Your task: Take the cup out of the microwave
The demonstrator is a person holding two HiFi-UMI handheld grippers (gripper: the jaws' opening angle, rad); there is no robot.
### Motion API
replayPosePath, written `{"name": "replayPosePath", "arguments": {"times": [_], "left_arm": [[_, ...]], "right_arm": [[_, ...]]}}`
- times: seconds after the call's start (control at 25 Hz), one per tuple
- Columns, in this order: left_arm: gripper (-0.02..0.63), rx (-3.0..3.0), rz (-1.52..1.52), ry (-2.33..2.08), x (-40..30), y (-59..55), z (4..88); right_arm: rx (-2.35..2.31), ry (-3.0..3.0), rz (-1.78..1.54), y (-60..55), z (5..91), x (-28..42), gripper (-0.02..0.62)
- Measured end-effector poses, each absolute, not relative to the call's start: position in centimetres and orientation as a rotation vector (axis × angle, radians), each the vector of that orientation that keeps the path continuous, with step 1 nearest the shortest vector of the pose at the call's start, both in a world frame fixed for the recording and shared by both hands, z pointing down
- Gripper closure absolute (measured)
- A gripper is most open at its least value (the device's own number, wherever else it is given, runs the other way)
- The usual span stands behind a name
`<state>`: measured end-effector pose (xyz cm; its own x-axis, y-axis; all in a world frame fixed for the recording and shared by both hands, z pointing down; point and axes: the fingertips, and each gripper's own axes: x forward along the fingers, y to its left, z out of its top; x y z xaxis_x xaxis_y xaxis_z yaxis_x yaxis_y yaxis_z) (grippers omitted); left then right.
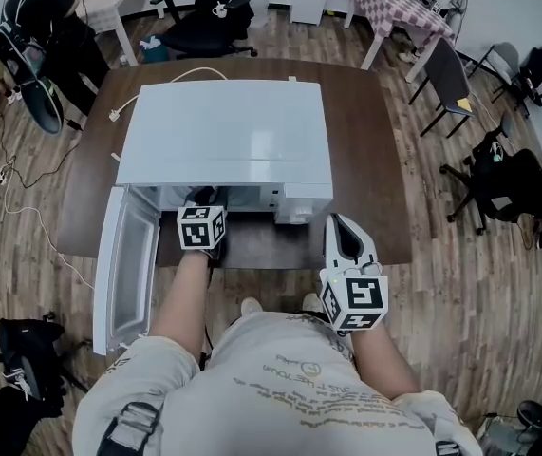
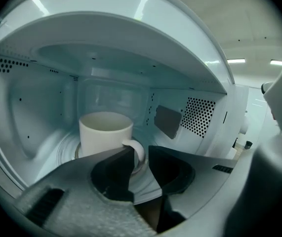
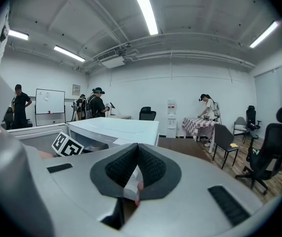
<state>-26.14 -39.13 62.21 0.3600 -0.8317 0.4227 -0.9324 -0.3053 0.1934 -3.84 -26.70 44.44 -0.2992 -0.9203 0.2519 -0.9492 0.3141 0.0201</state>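
On the left, the microwave point(image 1: 223, 131) door point(image 1: 123, 264) hangs wide open, and our left gripper point(image 2: 140, 152) is at the mouth of the cavity. Its jaws stand a narrow gap apart and clamp nothing. The cup point(image 2: 106, 132) sits inside on the glass turntable point(image 2: 66, 149), upright with its mouth up and its long axis vertical. Its handle point(image 2: 137, 149) juts toward us and to the right, right at the gap. We judge the best move is to slide the tips either side of that handle, squeeze firmly, lift just clear of the glass and draw straight out, keeping it level. Over on the right, our right gripper point(image 3: 137, 154) waits by our body, jaws pressed together and empty.
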Motion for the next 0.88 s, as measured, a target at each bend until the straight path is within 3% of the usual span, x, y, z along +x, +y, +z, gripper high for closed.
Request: {"name": "replayPosePath", "arguments": {"times": [0.32,0.48,0.88], "left_arm": [[0.506,2.237,0.318,-1.537,-25.2,-39.8,62.4],[0.558,2.282,0.365,-1.57,-25.1,-39.9,62.4],[0.563,2.34,0.387,-1.623,-24.6,-38.3,61.7]], "right_arm": [[1.729,-2.325,0.182,-26.4,44.4,-2.7,0.581],[1.723,-2.312,0.163,-26.3,44.6,-2.5,0.581],[1.686,-2.334,0.162,-26.6,44.6,-2.6,0.581]]}}
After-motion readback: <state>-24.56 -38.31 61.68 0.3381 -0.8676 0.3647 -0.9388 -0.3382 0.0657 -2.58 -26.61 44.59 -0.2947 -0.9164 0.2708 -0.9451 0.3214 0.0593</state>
